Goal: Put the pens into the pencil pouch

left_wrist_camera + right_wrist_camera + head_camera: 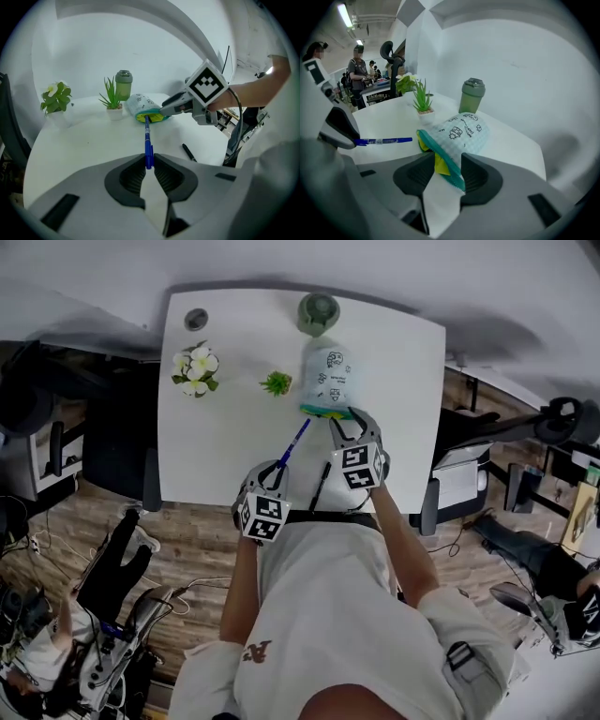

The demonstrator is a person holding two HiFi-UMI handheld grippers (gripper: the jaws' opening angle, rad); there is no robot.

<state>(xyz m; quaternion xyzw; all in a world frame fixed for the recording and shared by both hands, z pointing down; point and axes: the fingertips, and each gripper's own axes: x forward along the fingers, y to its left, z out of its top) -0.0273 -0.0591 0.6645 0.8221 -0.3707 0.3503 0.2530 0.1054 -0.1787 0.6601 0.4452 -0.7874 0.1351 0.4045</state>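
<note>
Pinching the blue pen [147, 136], likely light, stiff and slick, by its tail, the clenched left claw [149, 159] aims its tip at the mouth of the soft, floppy pencil pouch [464, 129], whose rim the right claw [448, 161] grasps, while a black pen [320, 486] lies on the surface [225, 446] near the pouch.

A white worktop [225, 446] is set against a pale wall [94, 277] in an open office, where the floor [197, 540] is laid with wood-look planks. A black chair [388, 50] is parked nearby. Beyond it, people [358, 70] are gathered under a lit ceiling strip light [345, 15].
</note>
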